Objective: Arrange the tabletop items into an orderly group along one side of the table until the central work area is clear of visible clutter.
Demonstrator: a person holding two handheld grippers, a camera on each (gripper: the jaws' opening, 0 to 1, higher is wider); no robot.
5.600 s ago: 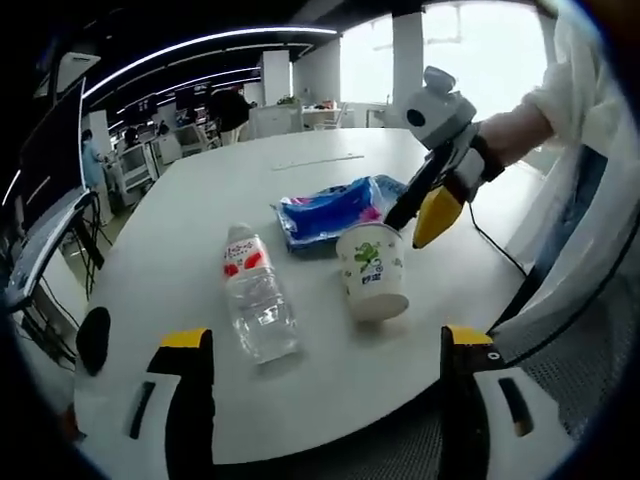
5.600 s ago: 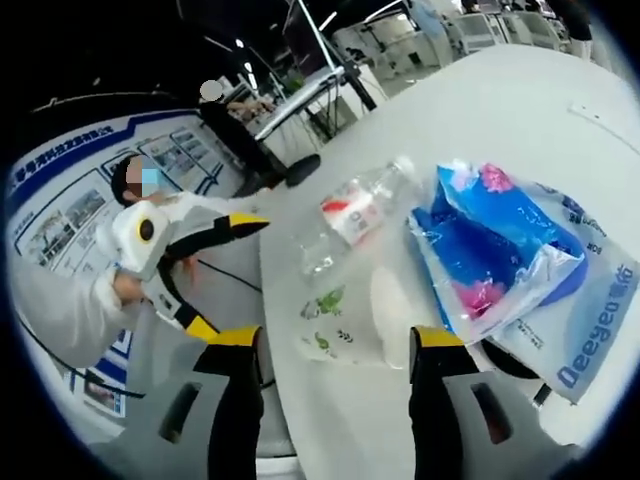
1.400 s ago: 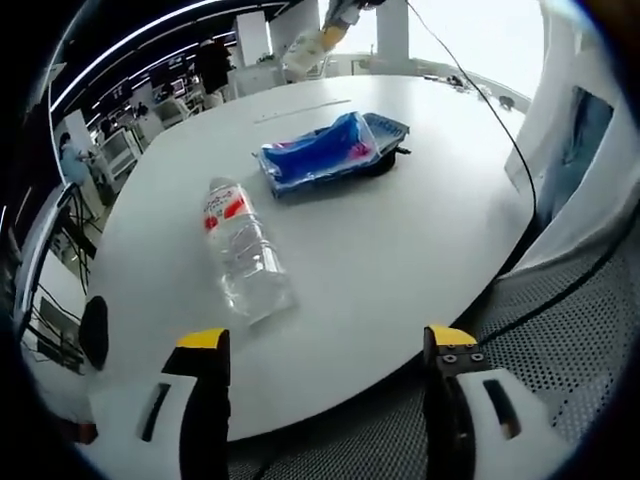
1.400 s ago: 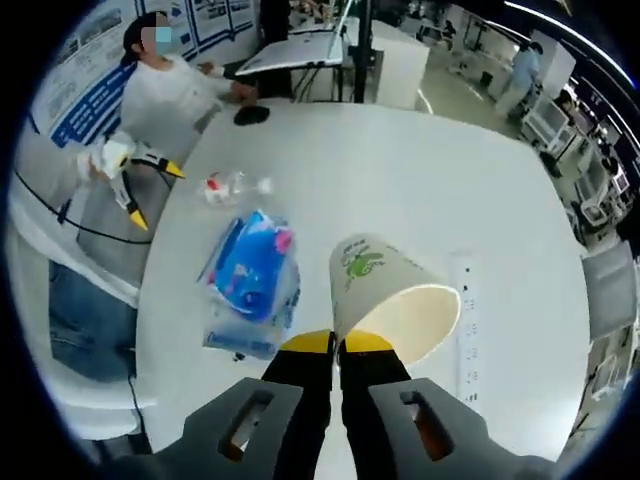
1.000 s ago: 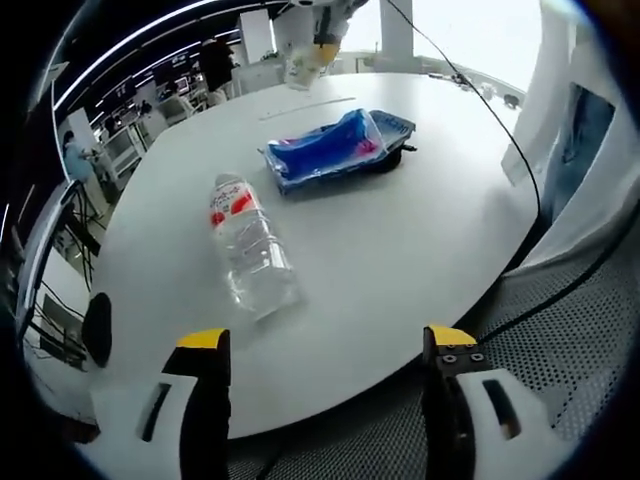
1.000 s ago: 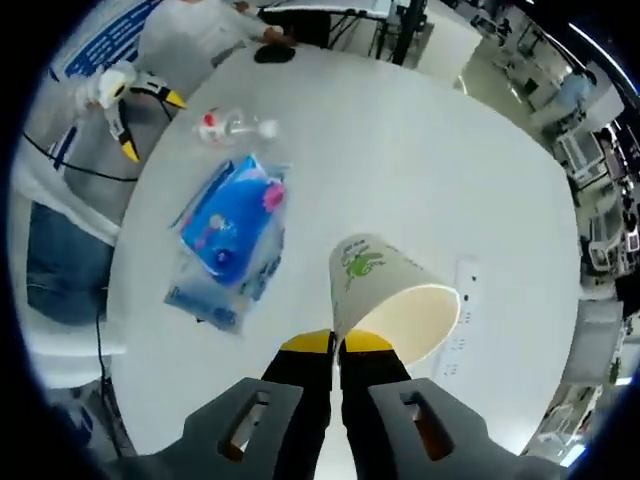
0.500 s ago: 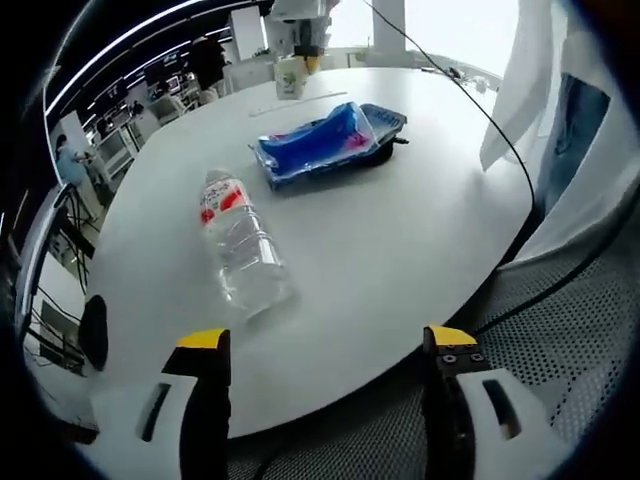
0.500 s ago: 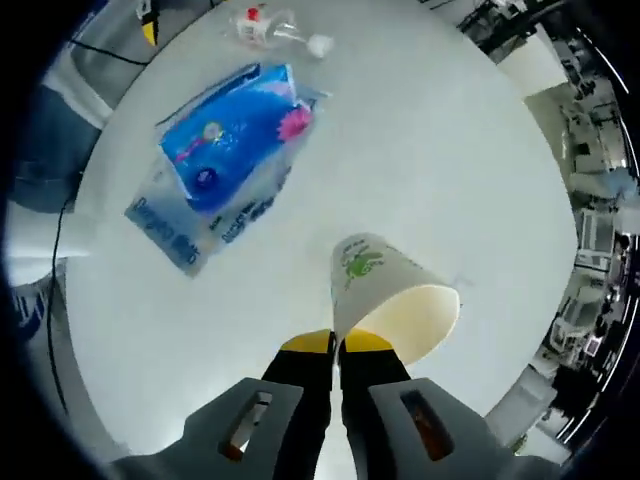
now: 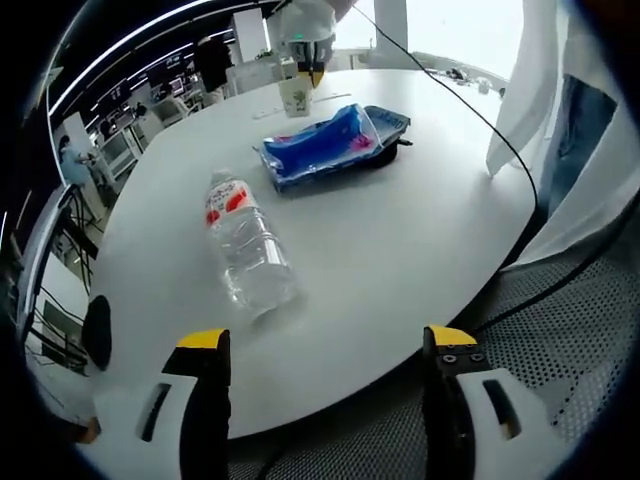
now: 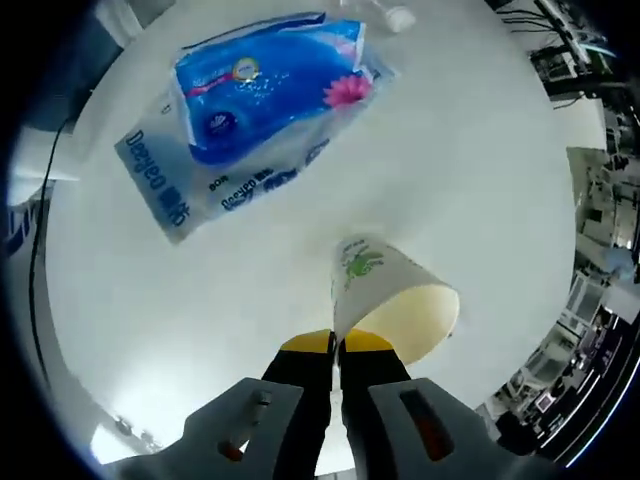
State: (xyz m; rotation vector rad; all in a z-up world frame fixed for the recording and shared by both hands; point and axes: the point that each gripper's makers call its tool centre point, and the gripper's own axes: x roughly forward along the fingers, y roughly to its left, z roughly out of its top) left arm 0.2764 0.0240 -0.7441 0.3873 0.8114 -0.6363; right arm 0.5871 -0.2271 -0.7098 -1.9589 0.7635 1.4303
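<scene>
A white paper cup with green print [image 10: 385,300] is pinched at its rim by my right gripper [image 10: 338,345], whose jaws are shut on it, low over the white table [image 10: 180,300]. In the left gripper view that cup [image 9: 296,97] is upright at the table's far side with the right gripper [image 9: 305,30] above it. A blue tissue pack [image 9: 330,145] [image 10: 265,85] lies near it. A clear water bottle [image 9: 250,250] lies on its side closer to my left gripper [image 9: 325,345], which is open and back from the near table edge.
A black cable [image 9: 450,75] runs across the far right of the table. A person in a white coat [image 9: 560,100] stands at the right edge. A mesh chair seat [image 9: 560,400] is below the near edge, and a black round object [image 9: 95,330] is at the left.
The right gripper has carried the cup past the tissue pack to the far side and come down close to the table. The left gripper has stayed open and nearly still.
</scene>
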